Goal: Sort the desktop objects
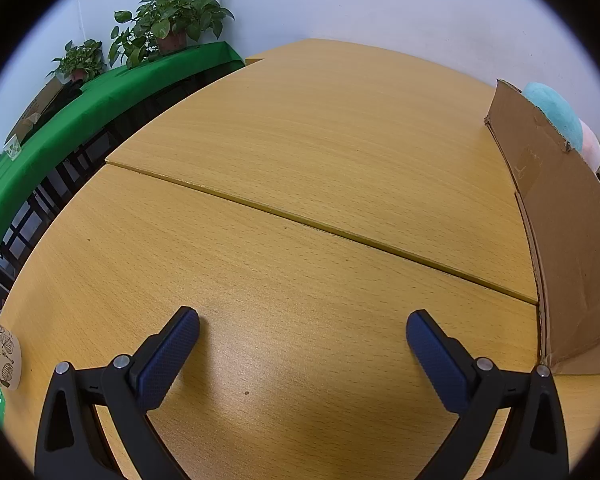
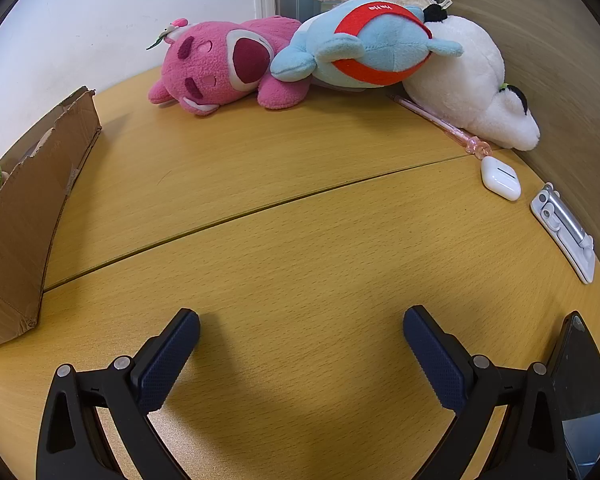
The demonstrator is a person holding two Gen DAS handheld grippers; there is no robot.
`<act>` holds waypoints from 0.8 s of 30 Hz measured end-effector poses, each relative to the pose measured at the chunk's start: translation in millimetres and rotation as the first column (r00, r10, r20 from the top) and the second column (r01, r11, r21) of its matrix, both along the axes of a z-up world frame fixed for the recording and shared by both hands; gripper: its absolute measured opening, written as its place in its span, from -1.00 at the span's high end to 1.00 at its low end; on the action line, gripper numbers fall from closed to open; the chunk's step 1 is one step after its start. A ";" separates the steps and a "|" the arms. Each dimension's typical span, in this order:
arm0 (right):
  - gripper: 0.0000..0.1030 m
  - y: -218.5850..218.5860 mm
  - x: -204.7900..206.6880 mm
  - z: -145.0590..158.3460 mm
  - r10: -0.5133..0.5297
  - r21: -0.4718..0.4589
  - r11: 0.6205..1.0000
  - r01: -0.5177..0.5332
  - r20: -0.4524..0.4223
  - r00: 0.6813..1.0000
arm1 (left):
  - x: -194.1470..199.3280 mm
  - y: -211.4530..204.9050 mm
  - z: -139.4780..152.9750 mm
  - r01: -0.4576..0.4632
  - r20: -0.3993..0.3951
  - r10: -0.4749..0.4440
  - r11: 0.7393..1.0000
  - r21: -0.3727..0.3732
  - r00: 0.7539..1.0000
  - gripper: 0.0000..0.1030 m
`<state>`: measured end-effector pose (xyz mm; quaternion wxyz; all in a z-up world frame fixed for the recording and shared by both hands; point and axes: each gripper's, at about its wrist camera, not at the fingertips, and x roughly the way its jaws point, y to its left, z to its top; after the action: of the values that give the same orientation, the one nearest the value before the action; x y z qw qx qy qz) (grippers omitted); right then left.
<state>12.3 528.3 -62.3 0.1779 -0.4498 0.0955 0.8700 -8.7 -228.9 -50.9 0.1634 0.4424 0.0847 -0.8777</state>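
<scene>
With both my left gripper (image 1: 302, 326) and right gripper (image 2: 301, 322) spread wide and empty, I risk dragging the pink pen (image 2: 440, 122) off when grabbing the white plush (image 2: 472, 92) touching it.

pink plush bear (image 2: 220, 68), blue-and-red plush (image 2: 372, 46), green cloth (image 1: 80, 116)
</scene>
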 end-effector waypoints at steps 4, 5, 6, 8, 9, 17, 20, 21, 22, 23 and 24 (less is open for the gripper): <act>-1.00 -0.3 0.4 -0.2 0.000 0.001 1.000 0.000 -0.001 1.000 | -0.2 0.3 0.1 -0.001 0.000 0.001 1.000 0.000 1.000 -1.00; -1.00 -0.3 0.8 -0.1 0.000 0.001 1.000 0.000 -0.001 1.000 | -0.2 0.4 0.3 -0.001 0.001 0.001 1.000 0.000 1.000 -1.00; -1.00 -0.4 1.6 -0.2 0.000 0.001 1.000 0.000 -0.001 1.000 | -0.3 0.4 0.2 -0.001 0.001 0.001 1.000 0.000 1.000 -1.00; -1.00 -0.5 1.2 -0.2 0.000 0.001 1.000 0.000 -0.001 1.000 | -0.3 0.5 0.3 -0.001 0.001 0.001 1.000 0.000 1.000 -1.00; -1.00 -0.3 -0.9 -0.6 0.000 0.001 1.000 0.000 -0.001 1.000 | -0.1 0.5 0.5 -0.001 0.001 0.001 1.000 0.000 1.000 -1.00; -1.00 -0.9 2.6 -0.2 0.000 0.002 1.000 0.000 -0.002 1.000 | -0.6 0.8 0.6 -0.002 0.002 0.002 1.000 0.000 1.000 -1.00; -1.00 -1.0 2.0 -0.4 0.000 0.002 1.000 0.000 -0.002 1.000 | -0.7 0.9 0.7 -0.002 0.002 0.002 1.000 0.000 1.000 -1.00; -1.00 -1.0 3.1 -0.1 0.000 0.002 1.000 0.000 -0.002 1.000 | -0.7 0.9 0.7 -0.003 0.002 0.003 1.000 0.000 1.000 -1.00; -1.00 -1.0 3.0 -0.2 0.000 0.003 1.000 0.000 -0.002 1.000 | -0.7 0.9 0.7 -0.003 0.002 0.003 1.000 0.000 1.000 -1.00; -1.00 -1.0 2.3 -0.4 0.000 0.003 1.000 0.000 -0.002 1.000 | -0.8 0.9 0.7 -0.003 0.002 0.003 1.000 0.000 1.000 -1.00; -1.00 -1.1 3.4 0.0 0.000 0.003 1.000 0.000 -0.002 1.000 | -0.9 1.0 0.7 -0.003 0.002 0.003 1.000 0.000 1.000 -1.00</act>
<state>15.7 527.2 -62.4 0.1786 -0.4487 0.0946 0.8706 -9.6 -227.9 -50.2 0.1647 0.4431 0.0851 -0.8771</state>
